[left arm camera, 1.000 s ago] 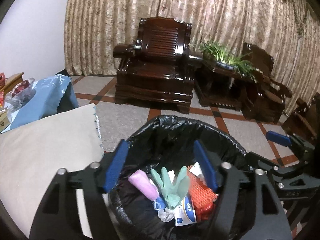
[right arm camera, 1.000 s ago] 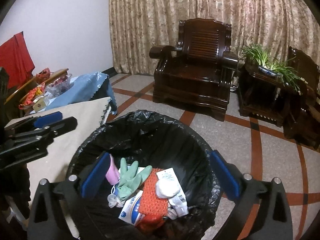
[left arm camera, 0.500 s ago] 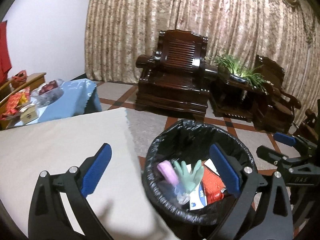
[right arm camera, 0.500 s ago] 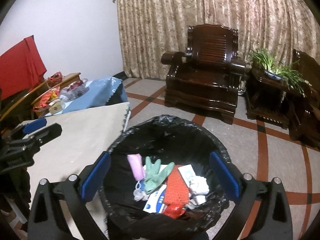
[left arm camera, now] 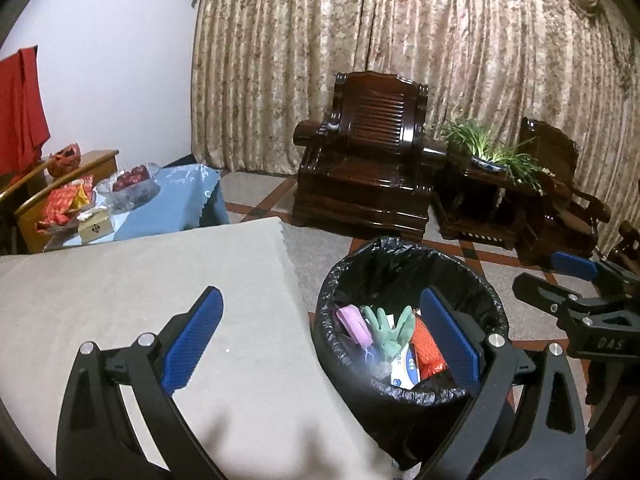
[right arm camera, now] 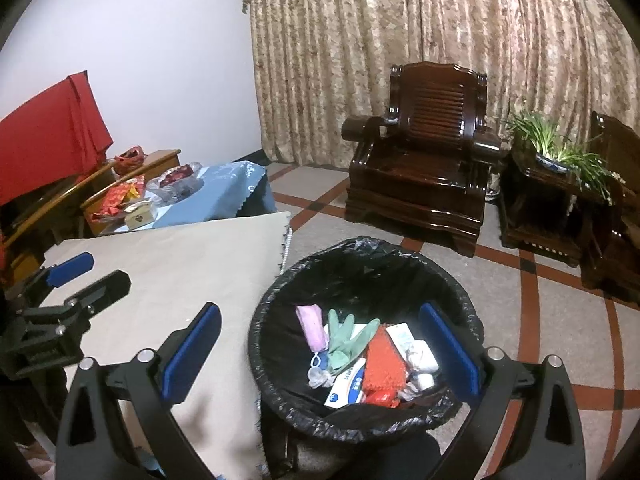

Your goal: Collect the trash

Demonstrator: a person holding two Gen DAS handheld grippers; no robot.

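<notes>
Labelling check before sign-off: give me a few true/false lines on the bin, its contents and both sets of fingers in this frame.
1. The bin has a black liner. True.
2. A green glove lies inside the bin. True.
3. The left gripper holds the glove. False: its fingers are spread with nothing between them.
4. The bin stands on the beige cloth. False: it stands on the floor beside it.
5. The right gripper is open. True.

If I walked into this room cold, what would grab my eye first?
Probably the black-lined trash bin on the floor beside the cloth-covered table, with a green glove, a pink tube and an orange-red net inside. Near you, two open blue-padded grippers frame it, the left gripper and the right gripper. Farther back, a dark wooden armchair stands against patterned curtains.
</notes>
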